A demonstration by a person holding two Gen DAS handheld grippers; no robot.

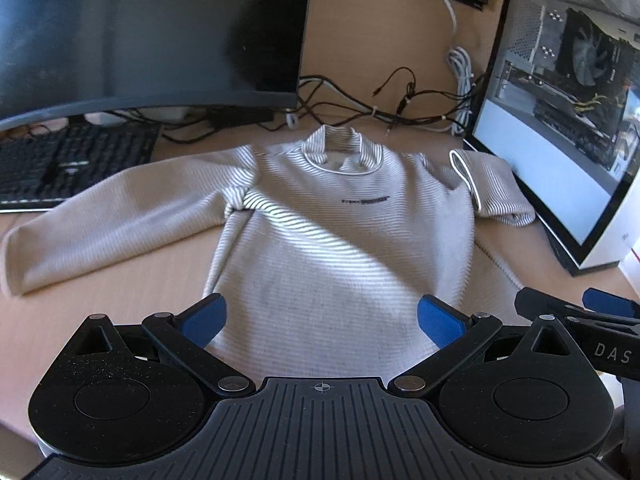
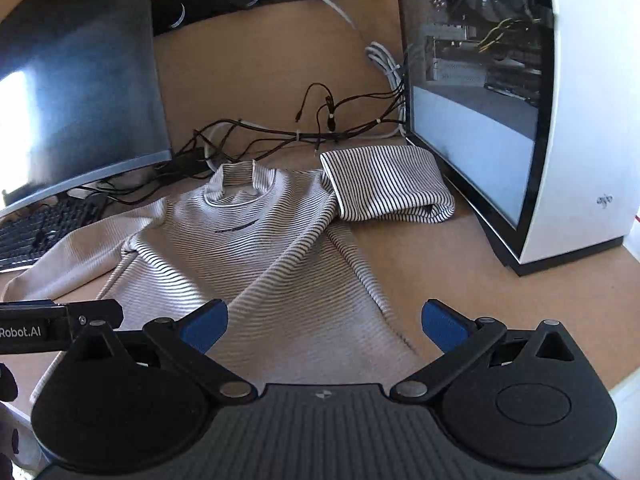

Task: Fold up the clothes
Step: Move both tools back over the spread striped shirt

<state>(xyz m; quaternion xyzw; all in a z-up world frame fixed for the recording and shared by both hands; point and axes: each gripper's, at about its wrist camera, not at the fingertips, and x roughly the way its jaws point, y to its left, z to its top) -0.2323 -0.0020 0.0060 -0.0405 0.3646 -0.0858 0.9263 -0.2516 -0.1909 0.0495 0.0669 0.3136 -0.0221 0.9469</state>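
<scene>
Striped sweater (image 1: 320, 248) lies flat, front up, on the wooden desk (image 1: 120, 312), its hem just ahead of and below both of my grippers. My left gripper (image 1: 320, 320) hangs over the lower part of the sweater body with its blue pads (image 1: 204, 320) spread wide apart and nothing between them. My right gripper (image 2: 324, 322) sits alongside it, over the sweater's right-hand edge, its blue pads (image 2: 444, 326) equally wide apart and holding nothing. Each wrist view catches the other gripper at its border, close beside.

Ahead of the left gripper, the body runs up to a small dark printed mark on the chest (image 1: 366, 201) and then the stand-up collar (image 1: 340, 152). Forward and to the left, one sleeve (image 1: 100, 224) stretches out straight across the desk, its cuff end nearest me. Forward and to the right, the other sleeve (image 2: 384, 184) is folded back on itself into a short bundle just beside the shoulder.

Beyond the collar, a tangle of dark and white cables (image 2: 312, 128) lies against the back panel. Far left stand a keyboard (image 1: 68, 160) and a dark monitor (image 1: 140, 32); far right, a white computer case (image 2: 560, 120) with a glass side stands just beside the folded sleeve.
</scene>
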